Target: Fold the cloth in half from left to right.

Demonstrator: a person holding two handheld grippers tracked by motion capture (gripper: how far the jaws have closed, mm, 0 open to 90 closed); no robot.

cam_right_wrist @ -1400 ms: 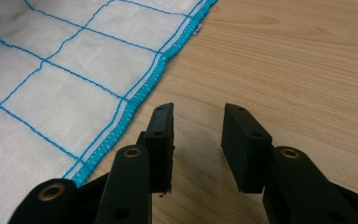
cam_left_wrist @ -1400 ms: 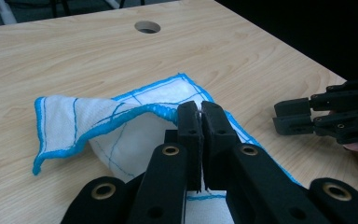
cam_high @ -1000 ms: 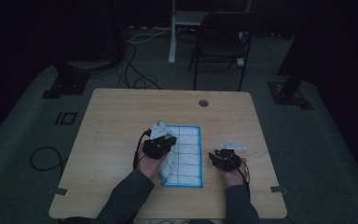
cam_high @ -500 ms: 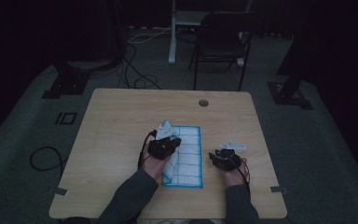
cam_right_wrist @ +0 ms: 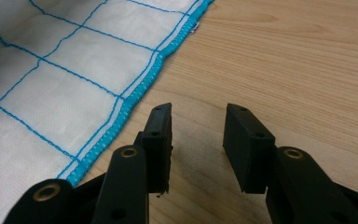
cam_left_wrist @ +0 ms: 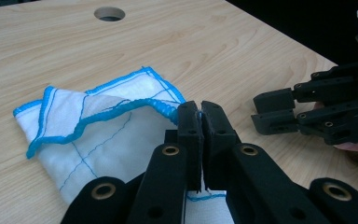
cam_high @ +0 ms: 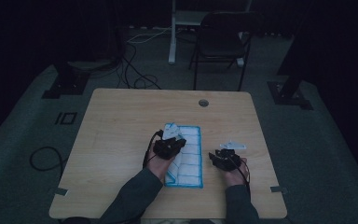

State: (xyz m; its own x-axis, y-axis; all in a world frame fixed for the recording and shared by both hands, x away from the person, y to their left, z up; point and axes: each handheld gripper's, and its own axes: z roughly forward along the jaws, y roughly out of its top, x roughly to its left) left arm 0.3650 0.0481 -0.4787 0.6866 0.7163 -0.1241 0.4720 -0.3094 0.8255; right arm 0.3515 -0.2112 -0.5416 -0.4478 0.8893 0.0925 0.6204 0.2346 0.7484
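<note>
White cloth (cam_high: 189, 161) lies lengthwise away from the person; left gripper (cam_left_wrist: 200, 122) jaws pinch its hem, right gripper (cam_right_wrist: 196, 140) jaws released.

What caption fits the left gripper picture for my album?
Left gripper pinches the blue-edged cloth on the table.

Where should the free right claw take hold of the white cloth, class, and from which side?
Grip the blue stitched hem of the white cloth, on the long edge facing the right claw. Come in low from the bare wood side: there the cloth lies flat in one layer, so one pad probably has to slide under the hem.
</note>
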